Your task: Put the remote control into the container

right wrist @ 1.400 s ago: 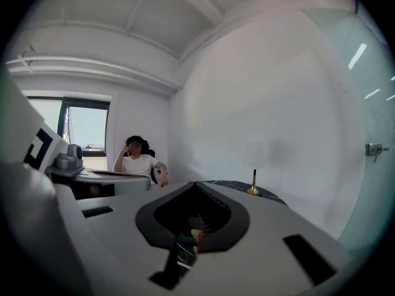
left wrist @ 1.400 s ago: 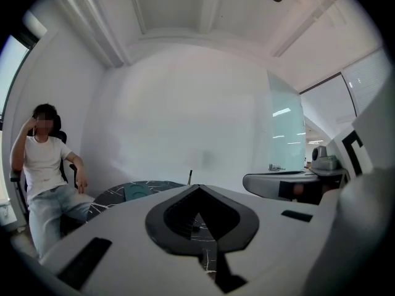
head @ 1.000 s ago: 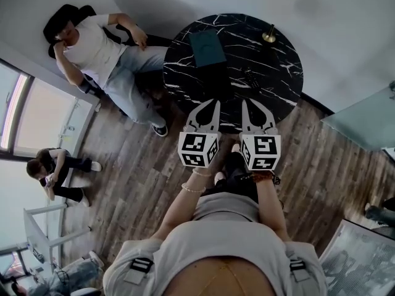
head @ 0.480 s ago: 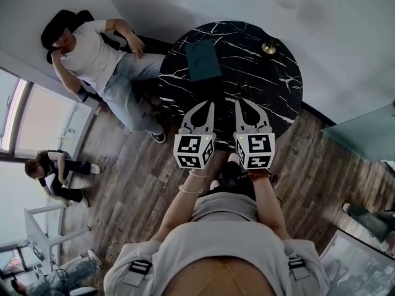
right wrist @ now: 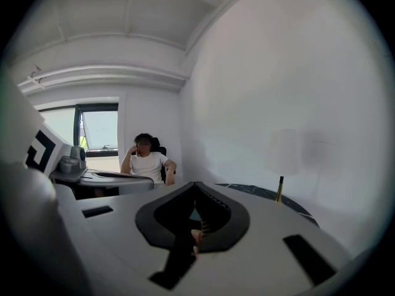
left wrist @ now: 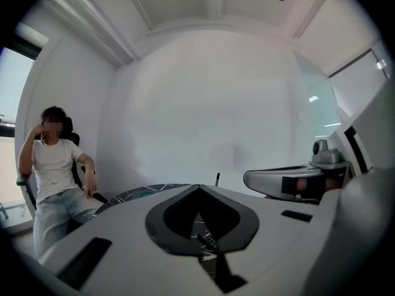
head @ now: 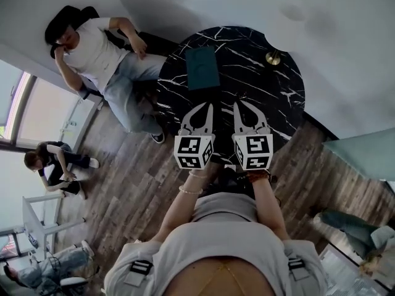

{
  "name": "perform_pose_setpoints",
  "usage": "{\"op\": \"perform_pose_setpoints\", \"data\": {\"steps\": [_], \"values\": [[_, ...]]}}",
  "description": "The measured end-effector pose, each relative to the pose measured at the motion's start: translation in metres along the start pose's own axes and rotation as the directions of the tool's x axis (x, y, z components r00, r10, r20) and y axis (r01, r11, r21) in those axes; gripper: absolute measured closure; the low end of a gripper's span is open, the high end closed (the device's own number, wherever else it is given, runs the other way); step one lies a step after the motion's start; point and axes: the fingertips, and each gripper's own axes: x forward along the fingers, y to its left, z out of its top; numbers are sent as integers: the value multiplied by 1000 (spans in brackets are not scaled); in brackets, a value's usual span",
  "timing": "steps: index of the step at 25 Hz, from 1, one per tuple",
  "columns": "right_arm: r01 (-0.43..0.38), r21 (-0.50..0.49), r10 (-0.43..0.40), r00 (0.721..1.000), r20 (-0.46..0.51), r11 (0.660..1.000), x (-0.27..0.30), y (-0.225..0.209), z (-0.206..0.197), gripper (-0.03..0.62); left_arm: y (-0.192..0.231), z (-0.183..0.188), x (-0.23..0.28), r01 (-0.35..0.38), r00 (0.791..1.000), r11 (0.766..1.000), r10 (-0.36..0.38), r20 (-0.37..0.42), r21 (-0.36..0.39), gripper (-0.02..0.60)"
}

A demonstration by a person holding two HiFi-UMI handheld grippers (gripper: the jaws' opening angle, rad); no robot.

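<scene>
Head view: the left gripper (head: pixel 204 110) and right gripper (head: pixel 239 108) are both clenched and empty. Their tips now reach over the round black counter (head: pixel 284 85), nearer than before. The teal container (head: pixel 202 68) lies at upper centre.
Left gripper view: the remote control (left wrist: pixel 207 240) has appeared low centre, on the counter.
Right gripper view: the seated person (right wrist: pixel 148 162) looks larger.

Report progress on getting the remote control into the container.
Done: nothing yet. The remote control lies on the black marble table, outside the teal container.
In hand: nothing. The left gripper and right gripper are both shut and empty, over the table's near edge.
Left: open a gripper, grasp the remote, carry it to the container and release it there.
</scene>
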Motion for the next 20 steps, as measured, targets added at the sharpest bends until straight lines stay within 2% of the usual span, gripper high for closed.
{"op": "perform_pose_setpoints", "data": {"steps": [12, 20], "values": [[-47, -3, 47, 998, -31, 999, 27, -17, -9, 582, 8, -4, 21, -55, 998, 998, 55, -6, -13, 577], [-20, 20, 22, 997, -69, 1000, 38, -24, -16, 582, 15, -7, 31, -21, 999, 1000, 21, -25, -13, 577]]}}
